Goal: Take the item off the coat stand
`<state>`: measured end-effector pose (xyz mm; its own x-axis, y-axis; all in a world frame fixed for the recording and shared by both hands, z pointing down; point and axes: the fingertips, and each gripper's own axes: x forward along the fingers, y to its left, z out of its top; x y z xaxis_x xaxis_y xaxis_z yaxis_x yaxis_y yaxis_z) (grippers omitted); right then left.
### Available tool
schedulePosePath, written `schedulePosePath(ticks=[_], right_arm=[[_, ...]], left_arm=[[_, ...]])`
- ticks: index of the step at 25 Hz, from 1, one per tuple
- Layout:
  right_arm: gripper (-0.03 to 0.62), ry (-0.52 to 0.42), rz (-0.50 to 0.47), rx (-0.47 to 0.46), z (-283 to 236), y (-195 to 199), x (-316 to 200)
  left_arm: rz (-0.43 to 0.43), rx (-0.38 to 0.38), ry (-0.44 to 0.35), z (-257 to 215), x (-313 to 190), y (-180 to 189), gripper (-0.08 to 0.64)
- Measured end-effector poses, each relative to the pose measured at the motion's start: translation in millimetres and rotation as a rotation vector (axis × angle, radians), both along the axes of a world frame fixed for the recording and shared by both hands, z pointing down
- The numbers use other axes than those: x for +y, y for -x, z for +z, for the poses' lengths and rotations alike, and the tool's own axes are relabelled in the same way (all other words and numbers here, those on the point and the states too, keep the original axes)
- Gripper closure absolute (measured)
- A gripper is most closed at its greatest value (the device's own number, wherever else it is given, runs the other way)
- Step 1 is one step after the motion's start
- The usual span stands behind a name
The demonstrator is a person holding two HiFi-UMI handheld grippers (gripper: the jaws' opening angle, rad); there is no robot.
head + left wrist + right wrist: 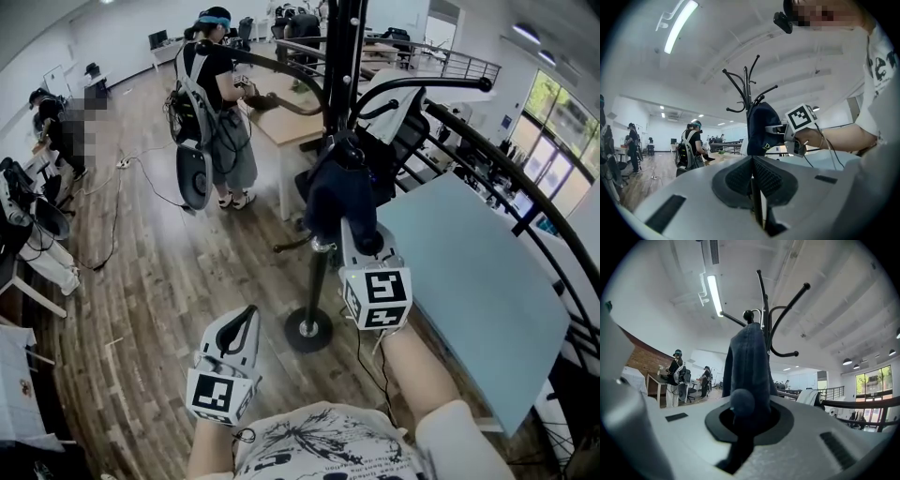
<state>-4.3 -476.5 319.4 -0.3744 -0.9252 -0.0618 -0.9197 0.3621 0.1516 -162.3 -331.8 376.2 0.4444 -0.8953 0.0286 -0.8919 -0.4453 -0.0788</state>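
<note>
**Head view.** The coat stand (318, 281) rises from a round base on the wood floor (187, 281), just beside the left edge of the pale surface (469, 281). The dark blue garment (333, 192) hangs on the stand's upper part, its long axis vertical. The right gripper (352, 234) reaches up into the garment's lower end. The left gripper (242, 328) sits low and to the left, well apart from it, so the right is the nearer. Open floor lies left of the stand. The surface's edge and a dark railing (487, 159) crowd the right.

**Left gripper view.** The jaws of the left gripper (752, 161) meet with nothing between them. Beyond them the garment (758, 126) drapes from the stand's hooks (740, 91), with the right gripper (769, 127) at its side.

**Right gripper view.** The jaws of the right gripper (743, 411) are pinched on a fold of the garment (747, 357). The cloth runs straight up from them to a knobbed hook (748, 315). Judgement: release calls for lifting the cloth up and over that hook's tip. Other prongs (787, 310) stand just beside it, while the room above them is free.
</note>
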Motion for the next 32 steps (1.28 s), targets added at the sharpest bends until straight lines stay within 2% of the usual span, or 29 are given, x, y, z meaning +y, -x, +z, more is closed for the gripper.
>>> schedulePosePath(ticks=[6,11,15,23,32], right_arm=[[0.578,-0.055,0.009,0.005,-20.5,-10.9,37.4],[0.578,-0.047,-0.001,0.006,-16.3,-15.2,67.8],[0.577,-0.012,-0.013,0.006,7.0,-16.6,89.5],[0.577,0.115,-0.006,0.016,73.6,-32.0,113.8],[0.575,0.140,-0.020,0.001,85.6,-41.6,132.4]], left_arm=[[0.032,0.000,0.002,0.6,4.5,-7.4,0.555],[0.059,-0.001,0.011,2.5,8.8,-11.7,0.555],[0.070,0.003,0.016,4.3,12.0,-12.1,0.555],[0.070,0.009,0.006,-1.0,15.1,-18.2,0.555],[0.056,0.012,-0.001,-14.6,14.0,-15.3,0.555]])
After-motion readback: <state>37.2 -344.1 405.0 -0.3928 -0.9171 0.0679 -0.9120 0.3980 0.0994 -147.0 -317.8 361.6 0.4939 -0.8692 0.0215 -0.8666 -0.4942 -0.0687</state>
